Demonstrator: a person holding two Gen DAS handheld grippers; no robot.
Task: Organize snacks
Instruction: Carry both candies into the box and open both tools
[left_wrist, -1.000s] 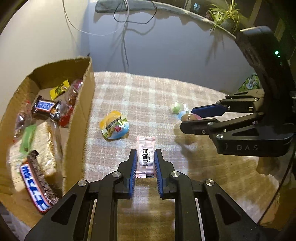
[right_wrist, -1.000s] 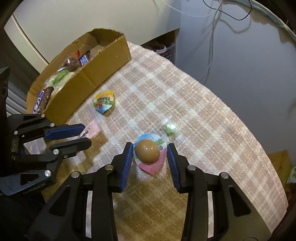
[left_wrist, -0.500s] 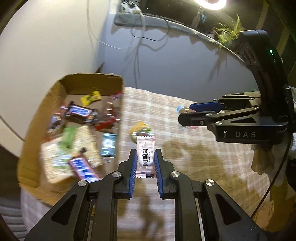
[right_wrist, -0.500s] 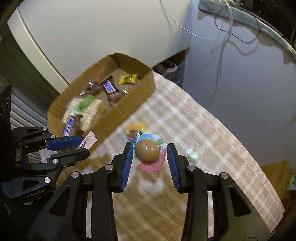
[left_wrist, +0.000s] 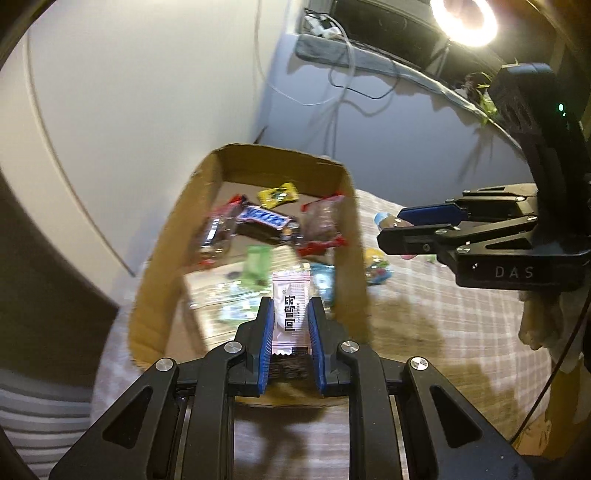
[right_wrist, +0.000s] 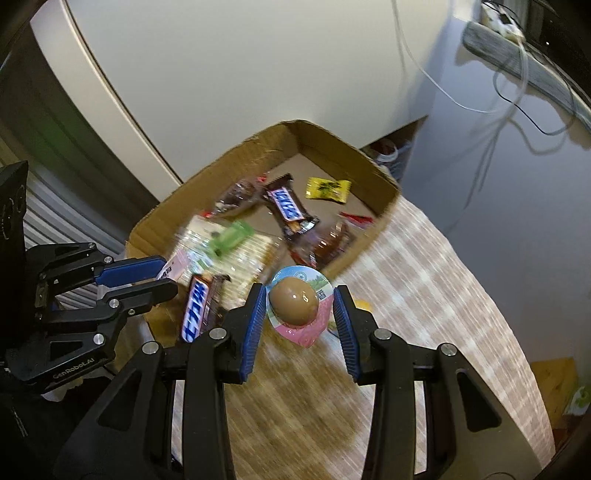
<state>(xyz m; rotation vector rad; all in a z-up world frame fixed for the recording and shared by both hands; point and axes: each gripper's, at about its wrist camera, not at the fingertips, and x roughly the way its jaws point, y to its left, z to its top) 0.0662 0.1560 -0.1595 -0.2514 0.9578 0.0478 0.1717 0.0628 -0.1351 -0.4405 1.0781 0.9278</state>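
Cardboard box (right_wrist: 354, 254) mostly loaded, both tongs carrying over it.
I see left gripper (left_wrist: 290, 325) pinching pink sachet (left_wrist: 290, 314), right gripper (right_wrist: 299, 312) pinching egg pack (right_wrist: 295, 306); yellow snack (left_wrist: 376, 266) remains on table (left_wrist: 424, 317).

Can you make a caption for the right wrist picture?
Right gripper carries a packaged egg toward the snack box.

The open brown cardboard box (right_wrist: 236, 162) is crowded with wrapped snacks (right_wrist: 288, 206); only its far corner floor shows bare.
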